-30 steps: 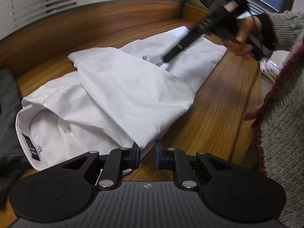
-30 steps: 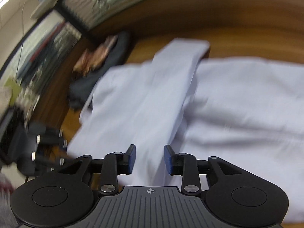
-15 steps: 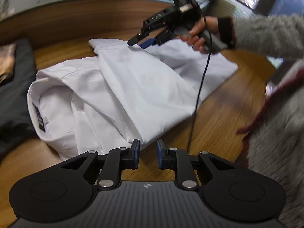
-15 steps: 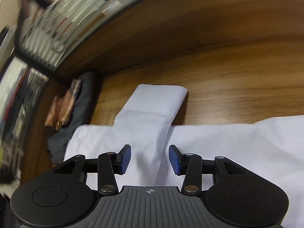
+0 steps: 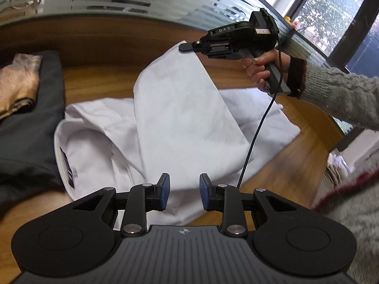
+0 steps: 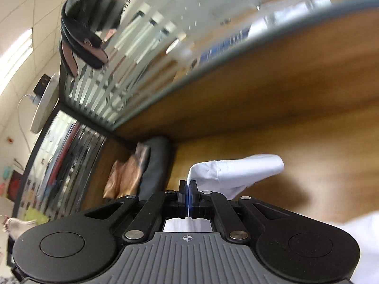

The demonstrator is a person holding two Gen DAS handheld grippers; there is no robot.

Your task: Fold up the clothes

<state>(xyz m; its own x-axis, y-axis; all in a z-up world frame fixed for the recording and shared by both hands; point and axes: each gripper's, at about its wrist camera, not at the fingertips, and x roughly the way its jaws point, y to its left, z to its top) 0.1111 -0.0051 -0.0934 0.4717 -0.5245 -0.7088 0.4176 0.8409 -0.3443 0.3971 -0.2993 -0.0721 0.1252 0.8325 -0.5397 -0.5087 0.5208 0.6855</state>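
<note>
A white shirt lies partly folded on the wooden table, collar to the left. My right gripper is shut on the cuff end of a sleeve and holds it lifted above the shirt; in the right wrist view the sleeve sticks out past the closed jaws of the right gripper. My left gripper is open and empty, just above the shirt's near edge.
A dark grey garment with a tan cloth on it lies at the table's left. A wooden partition topped with frosted glass runs along the back. The table's right edge is near my body.
My right gripper closed on the sleeve end and lifted it up off the table. My left gripper opened wider and moved closer over the shirt's near edge.
</note>
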